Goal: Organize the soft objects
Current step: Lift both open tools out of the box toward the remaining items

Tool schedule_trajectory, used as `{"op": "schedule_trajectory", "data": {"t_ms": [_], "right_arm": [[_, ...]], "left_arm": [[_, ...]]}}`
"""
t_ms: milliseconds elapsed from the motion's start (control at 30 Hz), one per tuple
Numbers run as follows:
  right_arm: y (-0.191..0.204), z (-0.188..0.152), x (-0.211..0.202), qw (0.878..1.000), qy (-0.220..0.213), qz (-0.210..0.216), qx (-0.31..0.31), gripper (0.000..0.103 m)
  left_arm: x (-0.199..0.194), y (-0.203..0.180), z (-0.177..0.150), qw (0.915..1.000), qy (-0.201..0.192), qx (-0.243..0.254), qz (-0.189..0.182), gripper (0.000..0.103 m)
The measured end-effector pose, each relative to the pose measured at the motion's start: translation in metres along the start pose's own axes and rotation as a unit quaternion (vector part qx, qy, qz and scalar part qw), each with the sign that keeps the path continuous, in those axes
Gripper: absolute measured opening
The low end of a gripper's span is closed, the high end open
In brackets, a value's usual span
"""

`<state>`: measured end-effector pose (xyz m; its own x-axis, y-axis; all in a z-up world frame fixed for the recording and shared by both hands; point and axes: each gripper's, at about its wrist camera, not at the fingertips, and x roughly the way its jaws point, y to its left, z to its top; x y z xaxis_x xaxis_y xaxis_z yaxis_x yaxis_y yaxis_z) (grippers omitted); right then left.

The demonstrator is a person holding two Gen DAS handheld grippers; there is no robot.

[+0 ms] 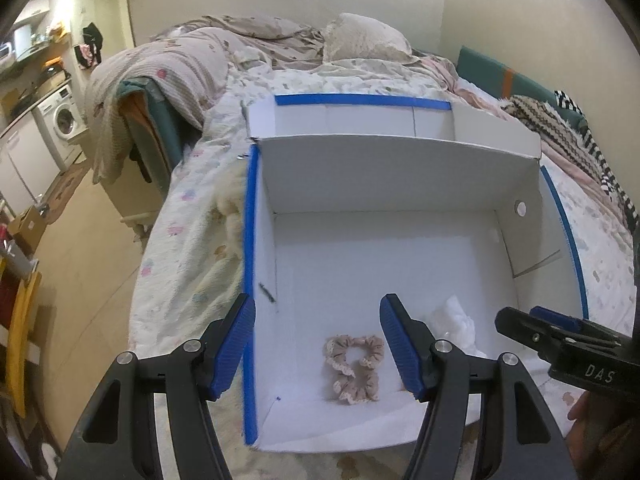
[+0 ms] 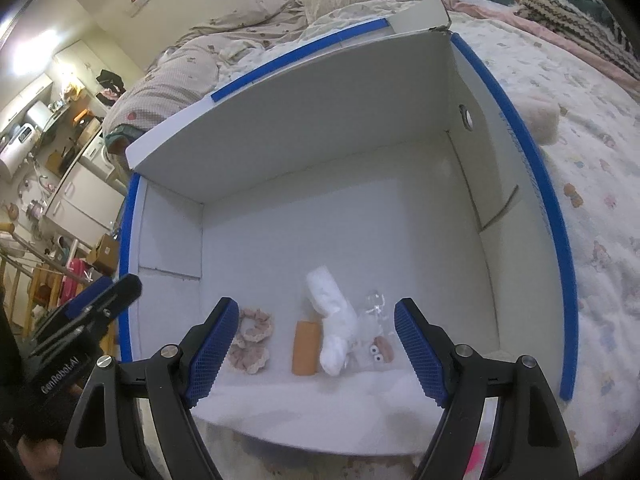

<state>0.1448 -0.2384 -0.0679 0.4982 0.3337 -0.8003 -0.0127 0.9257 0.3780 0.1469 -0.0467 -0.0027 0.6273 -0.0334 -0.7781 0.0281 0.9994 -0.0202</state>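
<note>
A wide bed covered in a pale quilt with small pastel prints (image 1: 192,240) fills most of both views, with crumpled beige bedding (image 1: 248,40) heaped at its far end. On the quilt sits a large open white cardboard box edged with blue tape (image 1: 250,216), its far flap folded up and back.

The left tool (image 1: 316,346), black-armed with blue ribbed pads, hangs over the box's near left corner with its fingers spread wide apart and nothing between them; its left finger is over the taped left wall. The right tool (image 2: 316,354) is likewise spread wide and empty, hovering above the near wall of the box. From the left wrist view the right tool enters at the lower right, over the box's near right corner.

All the soft things lie on the box floor close to the near wall. A rolled white cloth (image 2: 334,328) lies at a slant in the middle. Just to its right is a crinkled clear plastic bag (image 2: 374,320) holding a small pinkish item with two round eyes (image 2: 380,350). Beside the cloth on the left stands a short tan-orange roll (image 2: 306,348). Further left, apart from the roll, lies a beige lace-trimmed fabric scrunchie twisted into a figure eight (image 1: 354,368).
</note>
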Motion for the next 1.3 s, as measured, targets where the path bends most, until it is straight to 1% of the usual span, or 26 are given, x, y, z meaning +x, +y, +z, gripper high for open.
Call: {"op": "schedule_trajectory", "data": {"t_ms": [167, 333, 567, 700, 833, 967, 1133, 1300], "right_arm": [[0.005, -0.008, -0.013, 1.000, -0.004, -0.003, -0.005, 0.085], [0.007, -0.017, -0.029, 1.000, -0.013, -0.008, -0.014, 0.085], [0.006, -0.028, -0.049, 0.999, -0.021, -0.014, -0.020, 0.085], [0.004, -0.040, -0.052, 1.000, -0.008, -0.019, -0.022, 0.085], [0.001, -0.053, -0.051, 0.999, 0.010, -0.027, -0.022, 0.085], [-0.004, -0.066, -0.048, 0.999, 0.026, -0.024, -0.007, 0.085], [-0.007, -0.075, -0.050, 0.999, 0.029, -0.027, -0.001, 0.085], [-0.016, -0.077, -0.050, 0.999, 0.035, -0.034, 0.014, 0.085]], "left_arm": [[-0.017, 0.009, -0.004, 0.9999, -0.008, -0.009, 0.002, 0.062], [-0.033, 0.012, -0.013, 0.9999, -0.016, -0.005, 0.002, 0.062], [-0.042, 0.016, -0.034, 1.0000, -0.004, -0.009, 0.001, 0.062], [-0.046, 0.018, -0.044, 1.0000, 0.001, -0.009, 0.001, 0.062], [-0.046, 0.021, -0.056, 0.9997, 0.018, -0.018, -0.001, 0.062], [-0.042, 0.022, -0.067, 0.9987, 0.039, -0.031, -0.008, 0.062], [-0.036, 0.017, -0.077, 0.9972, 0.064, -0.032, -0.022, 0.062], [-0.028, 0.016, -0.078, 0.9957, 0.079, -0.038, -0.028, 0.062]]}}
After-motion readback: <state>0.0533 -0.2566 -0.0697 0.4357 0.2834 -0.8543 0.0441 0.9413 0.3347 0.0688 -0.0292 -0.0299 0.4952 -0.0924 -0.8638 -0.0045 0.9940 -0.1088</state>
